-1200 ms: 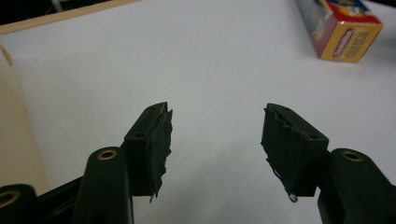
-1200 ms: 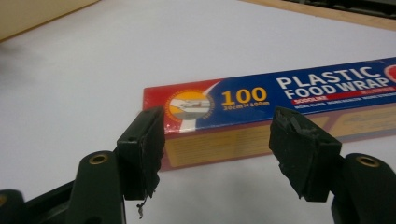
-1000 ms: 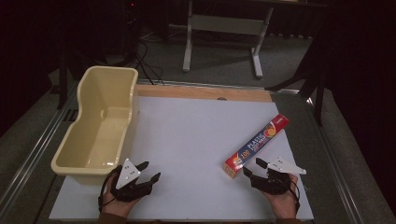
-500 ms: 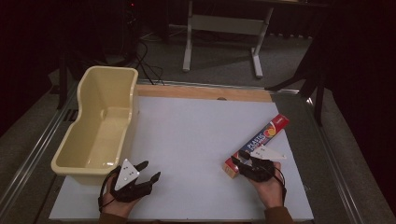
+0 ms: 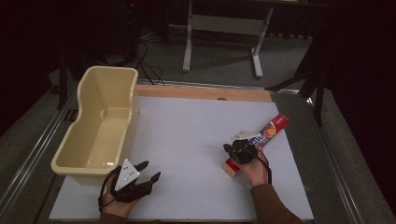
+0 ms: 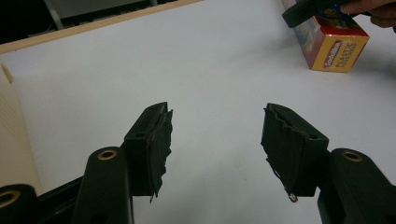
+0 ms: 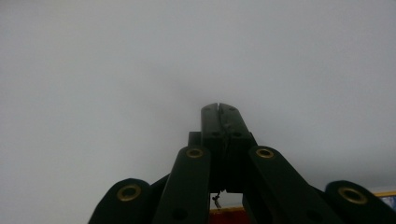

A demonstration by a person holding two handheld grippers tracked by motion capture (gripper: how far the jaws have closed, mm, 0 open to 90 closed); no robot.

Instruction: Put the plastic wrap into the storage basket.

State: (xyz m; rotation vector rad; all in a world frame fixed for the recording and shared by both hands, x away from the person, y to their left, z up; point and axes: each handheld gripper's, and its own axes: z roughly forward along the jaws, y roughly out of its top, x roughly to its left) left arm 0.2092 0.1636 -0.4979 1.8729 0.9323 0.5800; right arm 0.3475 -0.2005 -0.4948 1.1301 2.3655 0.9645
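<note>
**Wrap box: light, stiff carton, take it across the narrow width**

Left tool rests open and empty on the counter, tub just beside it. Right tool has just closed, jaws together on nothing, sitting over the near end of the plastic wrap box. Box likely crushable and smooth-sided; grip mid-length.

- Plastic-wrap box under the right gripper: glossy printed cardboard.
- Tub beside the left gripper: smooth cream plastic.
- Table sheet: matt white, wooden strip beyond.
</note>
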